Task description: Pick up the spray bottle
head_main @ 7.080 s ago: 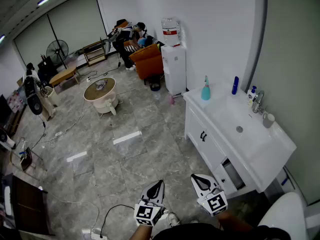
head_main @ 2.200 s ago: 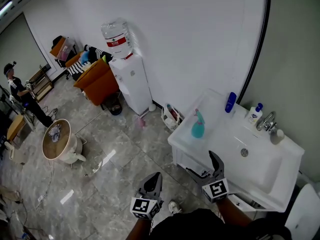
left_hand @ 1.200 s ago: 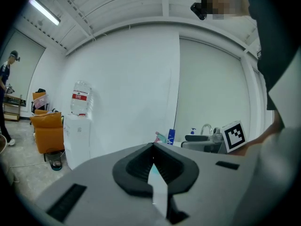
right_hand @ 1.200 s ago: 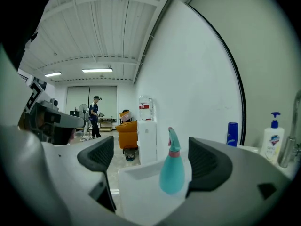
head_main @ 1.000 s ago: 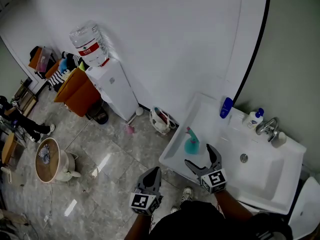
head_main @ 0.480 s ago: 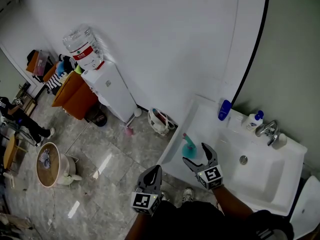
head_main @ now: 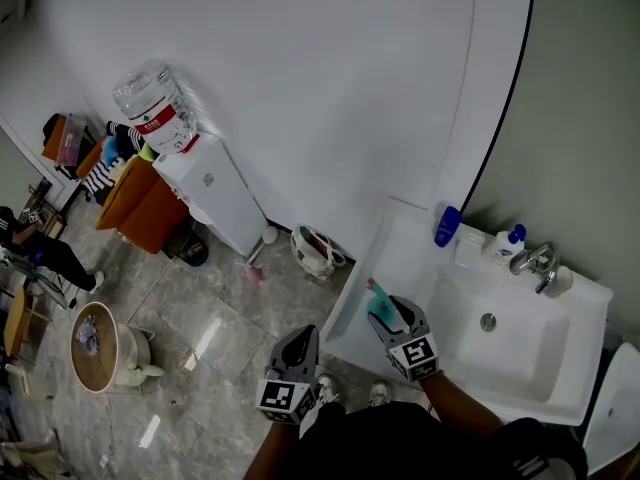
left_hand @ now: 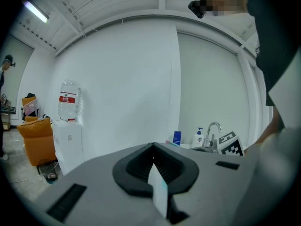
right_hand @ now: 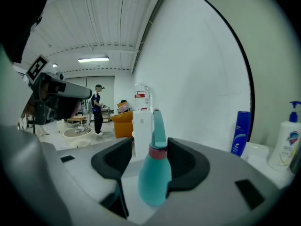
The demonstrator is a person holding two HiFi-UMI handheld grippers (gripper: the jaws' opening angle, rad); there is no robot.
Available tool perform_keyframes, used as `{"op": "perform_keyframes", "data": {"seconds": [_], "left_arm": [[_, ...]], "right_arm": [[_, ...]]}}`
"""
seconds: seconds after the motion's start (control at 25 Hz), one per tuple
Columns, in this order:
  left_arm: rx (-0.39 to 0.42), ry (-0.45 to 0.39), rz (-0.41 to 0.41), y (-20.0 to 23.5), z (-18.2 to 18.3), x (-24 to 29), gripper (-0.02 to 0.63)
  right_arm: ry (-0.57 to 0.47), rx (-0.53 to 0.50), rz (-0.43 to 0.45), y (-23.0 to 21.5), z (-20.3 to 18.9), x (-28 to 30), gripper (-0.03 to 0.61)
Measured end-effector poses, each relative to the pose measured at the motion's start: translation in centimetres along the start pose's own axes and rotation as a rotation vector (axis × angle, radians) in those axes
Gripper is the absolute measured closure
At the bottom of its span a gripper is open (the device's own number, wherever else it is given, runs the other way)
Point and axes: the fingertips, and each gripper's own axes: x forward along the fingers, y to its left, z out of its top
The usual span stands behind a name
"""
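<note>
The teal spray bottle point(head_main: 375, 294) with a pink collar stands on the left end of the white vanity top point(head_main: 404, 251). My right gripper point(head_main: 387, 311) has its jaws around the bottle's body and they are closing. In the right gripper view the spray bottle point(right_hand: 154, 175) stands upright between the jaws, against the right pad point(right_hand: 181, 164), with a gap still showing on the left side. My left gripper point(head_main: 304, 337) hangs over the floor in front of the vanity, its jaws point(left_hand: 153, 146) meeting at the tip with nothing held.
A blue bottle point(head_main: 447, 225), a white pump bottle point(head_main: 509, 243) and a faucet point(head_main: 535, 265) line the wall behind the sink basin point(head_main: 510, 353). A small bin point(head_main: 314, 253) and a water dispenser point(head_main: 212, 196) stand on the floor to the left.
My right gripper moved forward and down onto the spray bottle and its jaws narrowed around it. The left gripper drifted slightly forward.
</note>
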Motion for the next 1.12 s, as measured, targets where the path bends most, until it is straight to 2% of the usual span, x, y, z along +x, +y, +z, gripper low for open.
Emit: {"op": "perform_keyframes", "data": {"seconds": [0.2, 0.4, 0.68, 0.8, 0.96, 1.12], "left_arm": [[0.026, -0.009, -0.034, 0.6, 0.9, 0.3, 0.618], [-0.013, -0.006, -0.062, 1.2, 1.0, 0.6, 0.618], [-0.047, -0.020, -0.062, 2.0, 0.7, 0.8, 0.618], [-0.049, -0.011, -0.062, 2.5, 0.0, 0.8, 0.618], [-0.050, -0.017, -0.059, 2.6, 0.2, 1.0, 0.618], [-0.050, -0.017, -0.062, 2.7, 0.2, 1.0, 0.618]], "right_arm": [[0.040, 0.000, -0.054, -0.3, -0.7, 0.3, 0.363], [0.043, -0.021, -0.108, -0.7, -0.6, 0.0, 0.446], [0.059, -0.067, -0.123, -0.8, -0.8, 0.1, 0.449], [0.050, -0.042, -0.104, -0.2, -0.1, 0.2, 0.451], [0.046, -0.052, -0.105, -0.5, -0.3, 0.1, 0.453], [0.017, -0.053, -0.109, -0.5, 1.2, -0.2, 0.453]]}}
